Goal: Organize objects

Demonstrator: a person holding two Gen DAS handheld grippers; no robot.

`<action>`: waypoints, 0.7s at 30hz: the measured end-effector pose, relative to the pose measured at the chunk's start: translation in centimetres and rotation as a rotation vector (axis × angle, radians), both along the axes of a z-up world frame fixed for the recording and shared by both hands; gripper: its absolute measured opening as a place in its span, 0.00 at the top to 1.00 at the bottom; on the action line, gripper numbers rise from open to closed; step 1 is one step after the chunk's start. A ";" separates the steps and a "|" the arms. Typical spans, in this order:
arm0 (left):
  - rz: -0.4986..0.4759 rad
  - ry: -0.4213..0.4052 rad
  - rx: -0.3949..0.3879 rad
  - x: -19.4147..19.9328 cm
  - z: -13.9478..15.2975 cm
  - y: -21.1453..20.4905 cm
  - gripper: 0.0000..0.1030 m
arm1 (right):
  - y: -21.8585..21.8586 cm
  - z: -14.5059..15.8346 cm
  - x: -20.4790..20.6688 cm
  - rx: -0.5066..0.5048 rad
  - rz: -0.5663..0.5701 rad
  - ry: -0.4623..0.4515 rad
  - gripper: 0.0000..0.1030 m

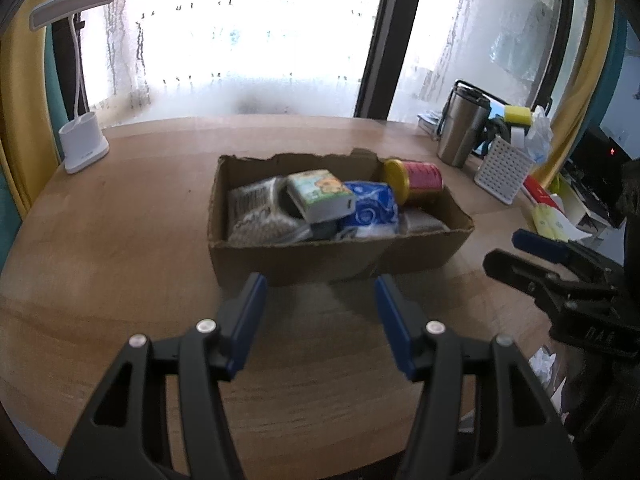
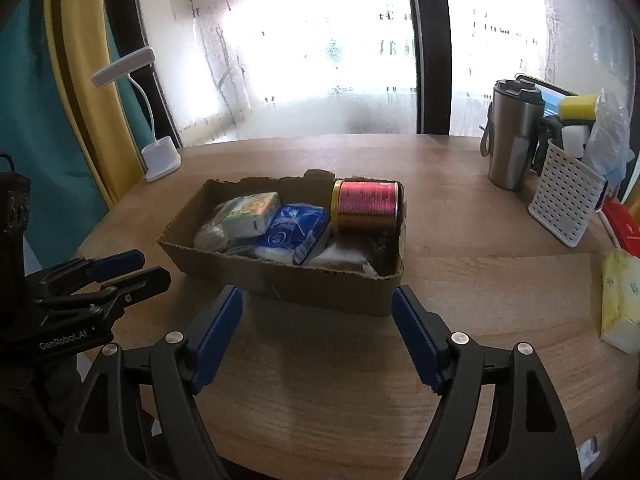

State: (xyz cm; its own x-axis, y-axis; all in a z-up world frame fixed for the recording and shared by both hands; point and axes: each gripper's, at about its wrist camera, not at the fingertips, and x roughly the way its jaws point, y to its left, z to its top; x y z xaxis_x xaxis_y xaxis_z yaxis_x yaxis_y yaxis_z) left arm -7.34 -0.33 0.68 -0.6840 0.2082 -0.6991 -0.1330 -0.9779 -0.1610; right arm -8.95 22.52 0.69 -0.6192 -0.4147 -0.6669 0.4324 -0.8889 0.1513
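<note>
Both grippers hover over the wooden table (image 1: 120, 248) with jaws parted and nothing between them: the left gripper (image 1: 318, 322) has a moderate gap, the right gripper (image 2: 318, 334) a wider one, each aimed at the near wall of the cardboard box (image 2: 332, 286) just ahead. The box sits mid-table and holds a red can with a yellow lid (image 2: 366, 208) lying on its side at the right end, a blue packet (image 2: 294, 228) in the middle, and a small green-printed carton (image 2: 252, 212) resting on grey wrapped items to the left. Farther out, a white desk lamp (image 2: 160, 160) stands at the back left, while a steel travel mug (image 2: 512, 140), a white perforated basket (image 2: 566, 196) and a yellow tissue pack (image 2: 622, 300) stand well apart at the right.
</note>
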 end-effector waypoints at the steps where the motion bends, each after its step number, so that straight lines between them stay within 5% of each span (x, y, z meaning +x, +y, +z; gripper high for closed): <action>1: -0.002 0.002 -0.001 0.2 0.0 0.0 0.43 | 0.0 0.0 0.2 -0.001 -0.002 0.000 0.22; 7: -0.013 0.007 0.003 1.2 0.1 -0.2 0.41 | 0.0 0.0 1.2 0.003 -0.005 0.008 0.22; 10: -0.021 0.015 0.018 1.9 0.2 -0.3 0.05 | -0.1 0.0 1.6 0.002 -0.006 0.009 0.22; 21: -0.001 0.028 -0.005 3.5 0.6 -1.0 0.05 | -0.4 0.3 2.6 0.008 -0.002 0.020 0.22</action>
State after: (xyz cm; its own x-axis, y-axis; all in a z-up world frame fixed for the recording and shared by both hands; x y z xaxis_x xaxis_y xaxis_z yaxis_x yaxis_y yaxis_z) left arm -3.89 -1.29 1.26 -0.7028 0.2058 -0.6810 -0.1388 -0.9785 -0.1525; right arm -6.34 22.10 0.99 -0.6328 -0.4086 -0.6577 0.4336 -0.8908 0.1361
